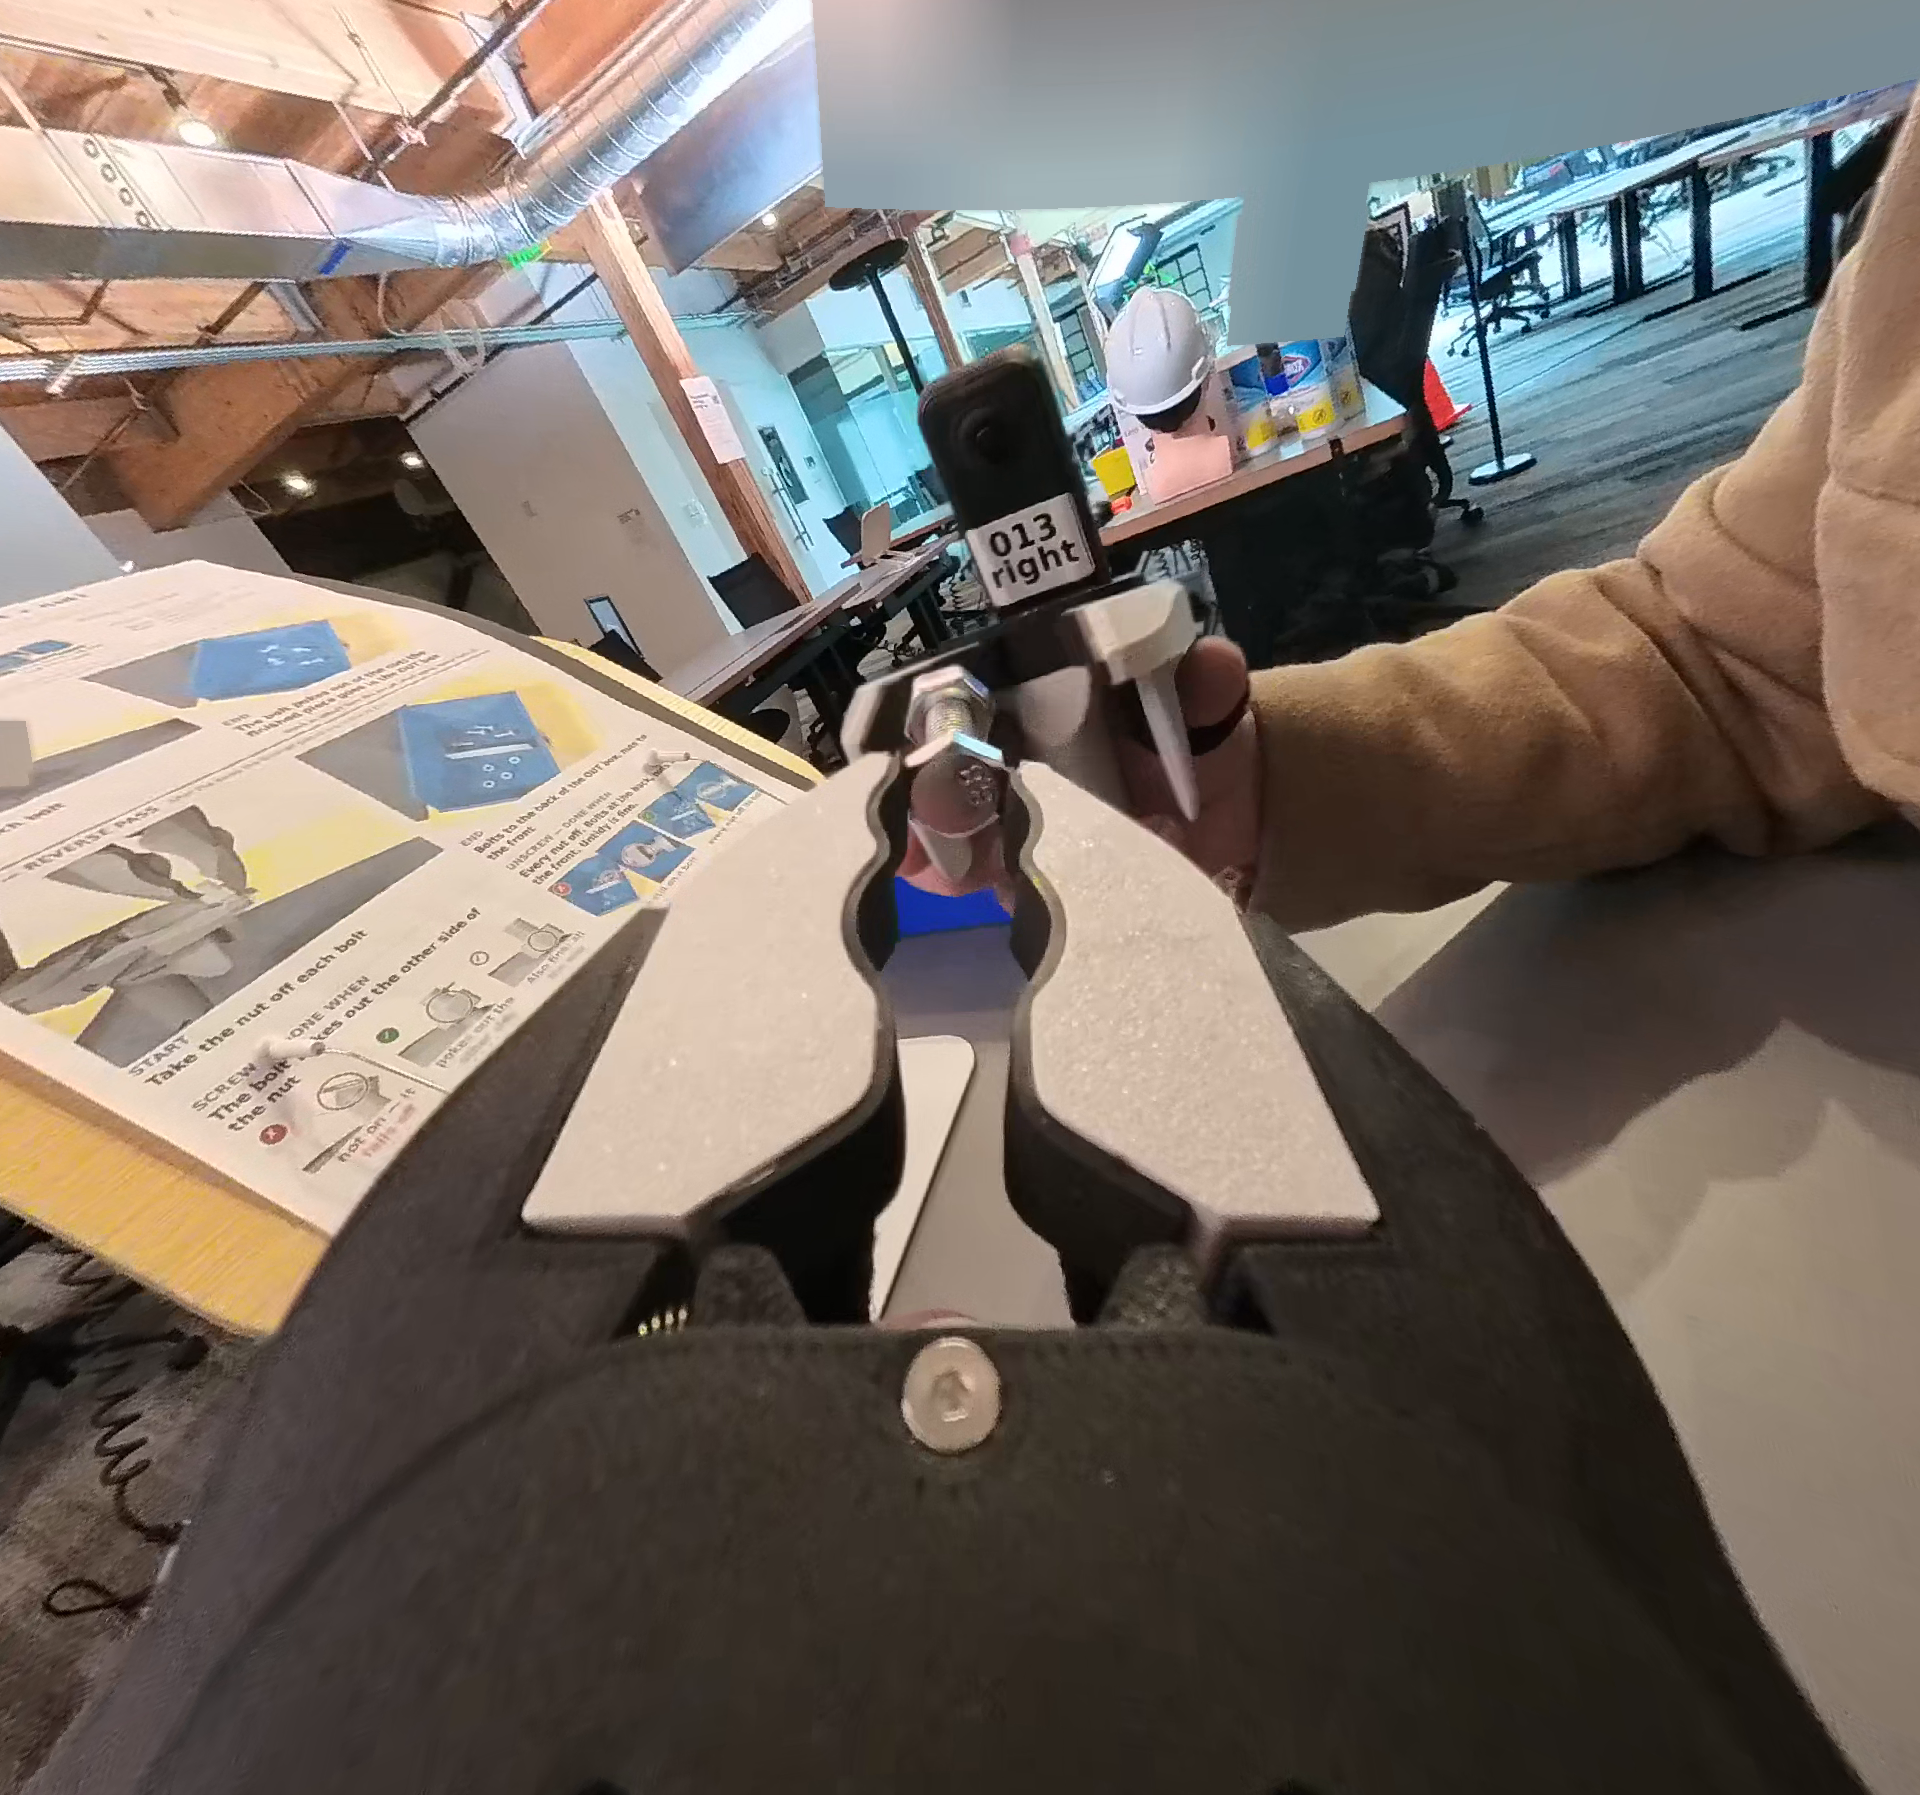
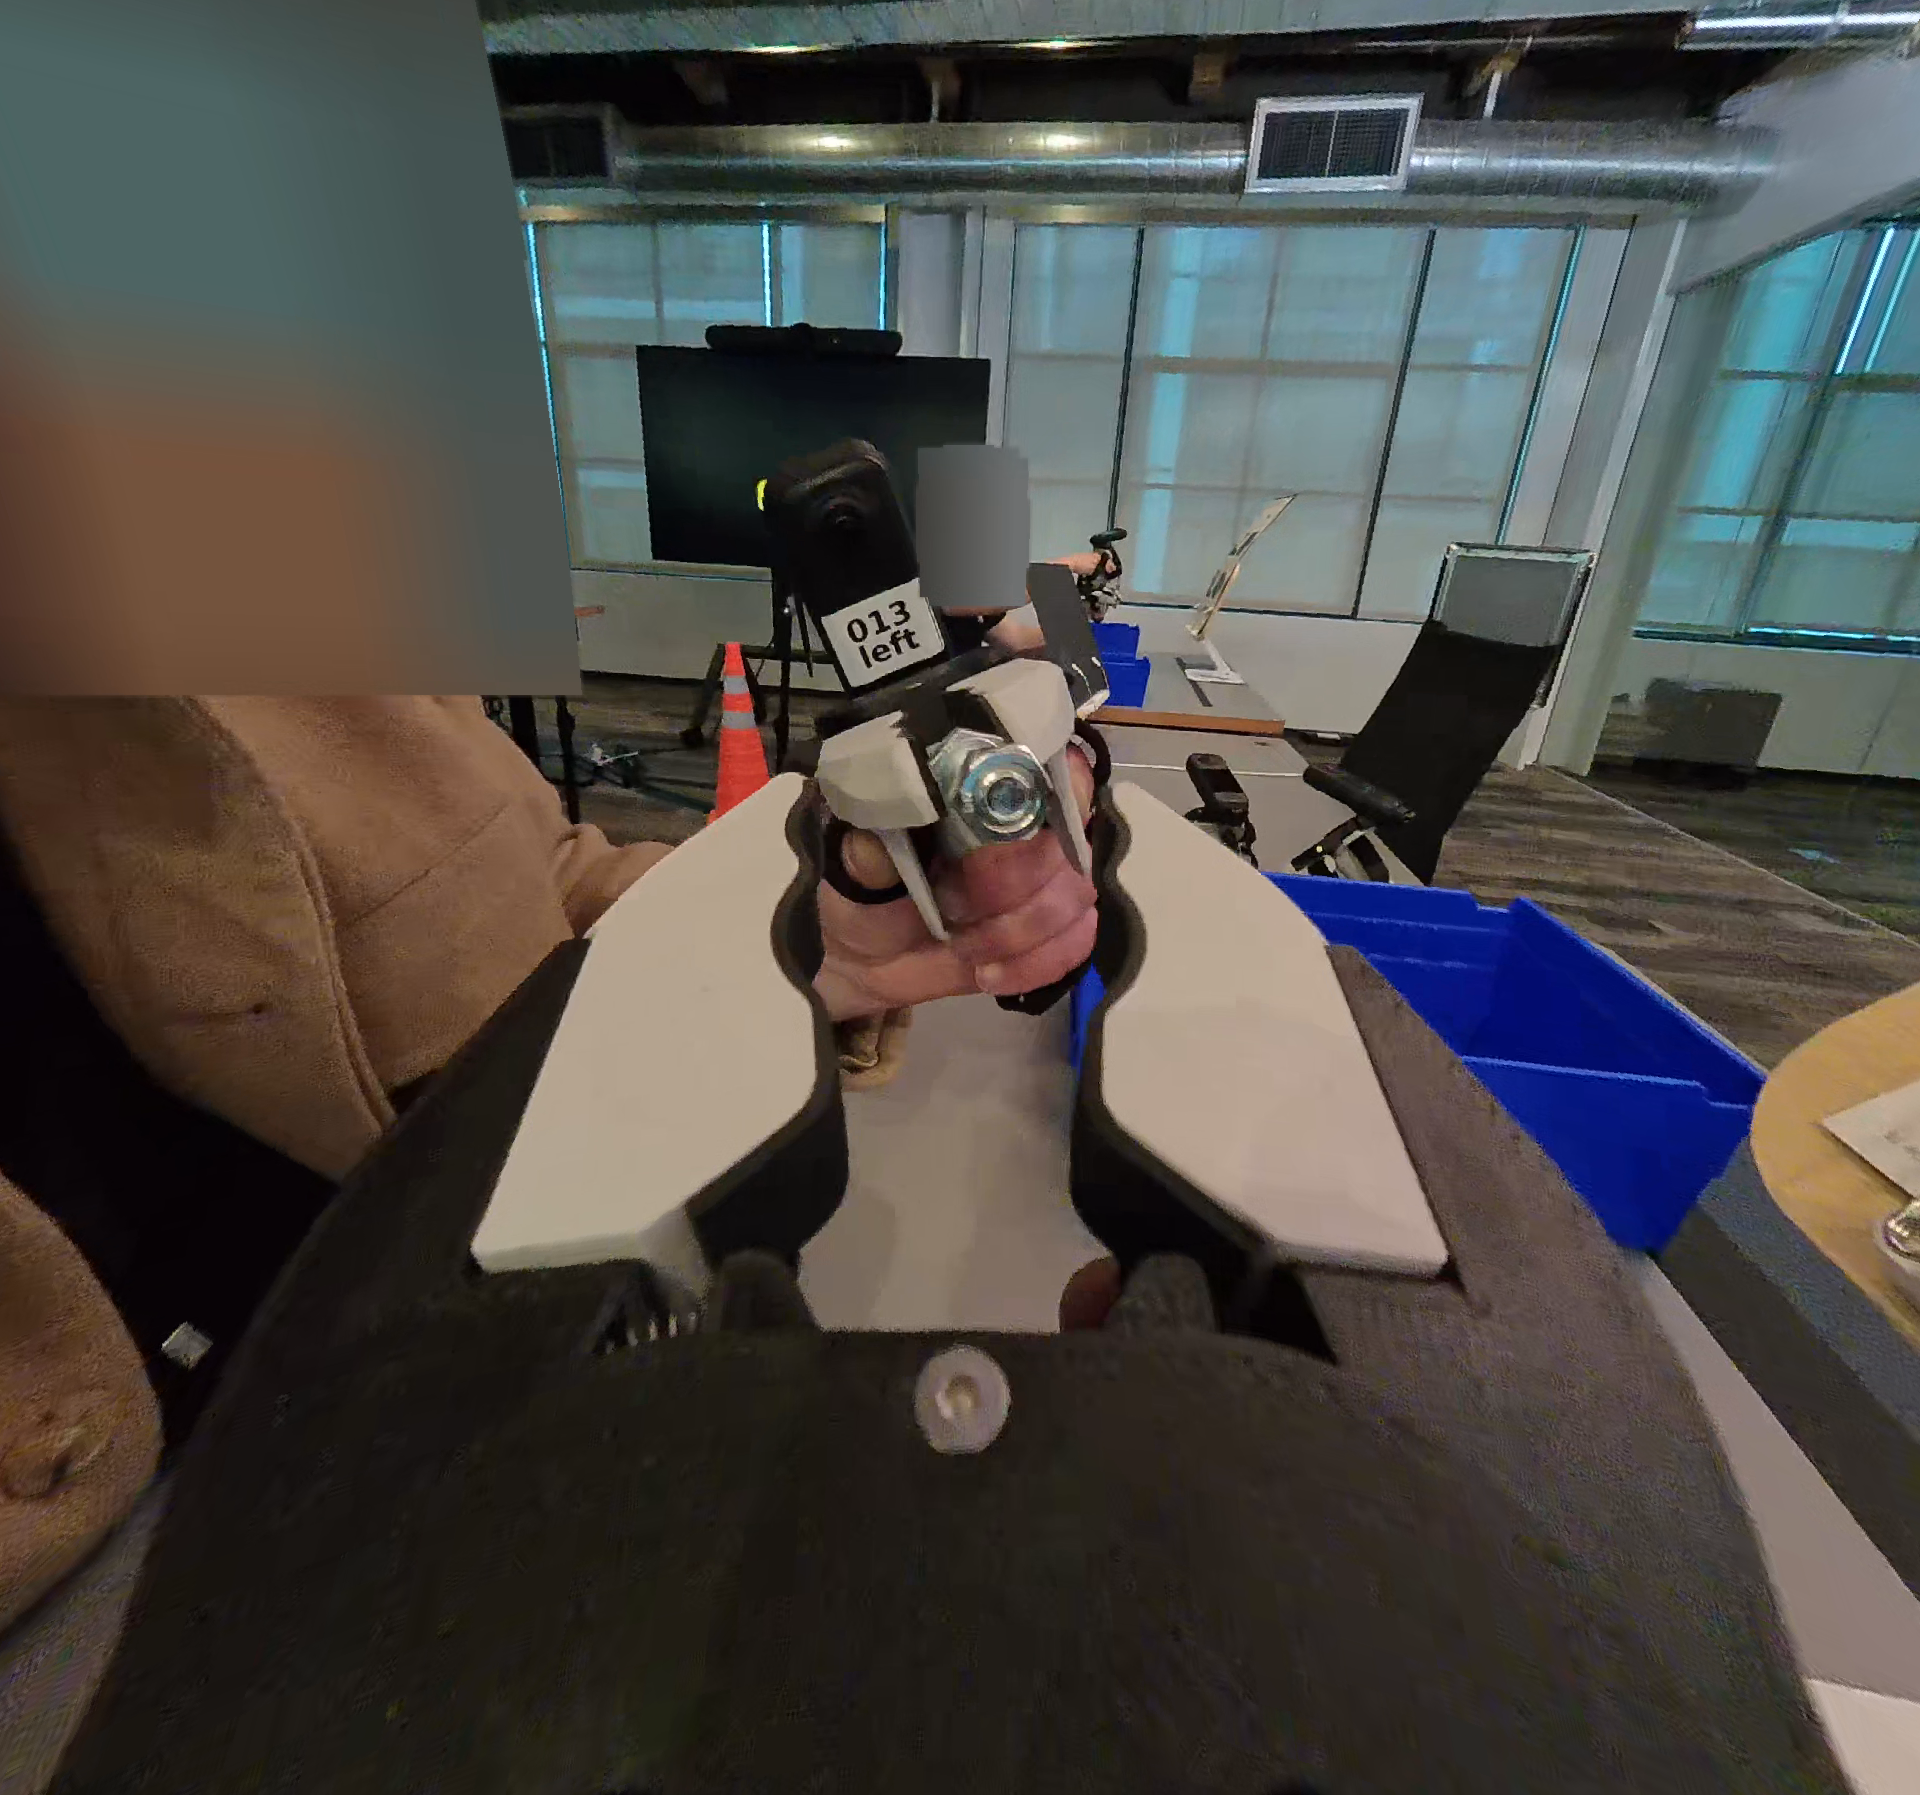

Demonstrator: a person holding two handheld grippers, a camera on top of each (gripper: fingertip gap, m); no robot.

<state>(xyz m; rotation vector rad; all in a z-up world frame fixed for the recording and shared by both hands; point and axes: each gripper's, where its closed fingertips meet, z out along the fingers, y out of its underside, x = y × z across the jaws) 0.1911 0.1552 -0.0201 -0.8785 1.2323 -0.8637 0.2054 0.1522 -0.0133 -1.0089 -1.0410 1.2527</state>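
We have the left gripper (image 1: 956, 777) clenched on the head of a bolt (image 1: 975, 791), held in the air above the table (image 1: 1662, 1070), thread pointing at the right gripper (image 2: 958, 805). A nut (image 1: 940, 696) sits on the thread. The right gripper is released, jaws wide either side of the nut; one finger looks close to it, though we cannot tell if it touches. We judge the squeeze should meet the nut's flats, square to the thread. A blue bin (image 2: 1558, 1070) stands nearby.
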